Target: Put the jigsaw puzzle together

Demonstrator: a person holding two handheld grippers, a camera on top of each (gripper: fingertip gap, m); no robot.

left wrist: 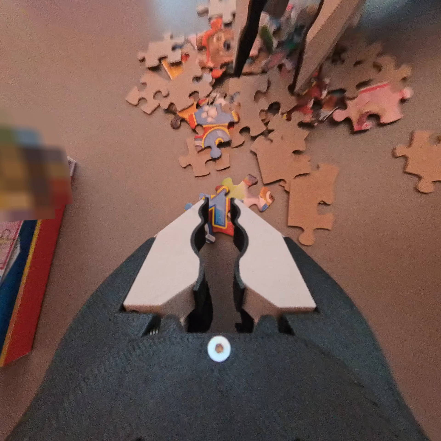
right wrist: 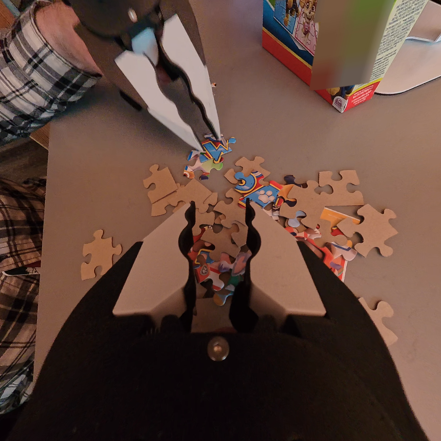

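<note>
My left gripper (left wrist: pixel 218 202) is open, its tips low over a blue, red and yellow puzzle piece (left wrist: pixel 218 214) that lies flat on the table. The pads do not press on it. The right wrist view shows this gripper (right wrist: pixel 208 142) at the same piece (right wrist: pixel 216 148), which lies against a yellow-green piece (right wrist: pixel 205 167). My right gripper (right wrist: pixel 218 205) is open and empty above the pile of pieces (right wrist: pixel 310 207), most of them brown side up. It also shows at the top of the left wrist view (left wrist: pixel 267 82). A blue paw-print piece (right wrist: pixel 262 195) lies face up in the pile.
The puzzle box (right wrist: pixel 298 47) stands at the back right; it lies at the left edge of the left wrist view (left wrist: pixel 28 262). A plaid sleeve (right wrist: pixel 35 71) is at the upper left. The table edge (right wrist: pixel 45 214) runs down the left. A single brown piece (right wrist: pixel 100 253) lies apart. The tips of one gripper are about 9 cm away from the tips of the other. My right gripper's tips are some 4 cm from the blue paw-print piece (right wrist: pixel 262 195). It turns up in the left wrist view (left wrist: pixel 212 113) as well.
</note>
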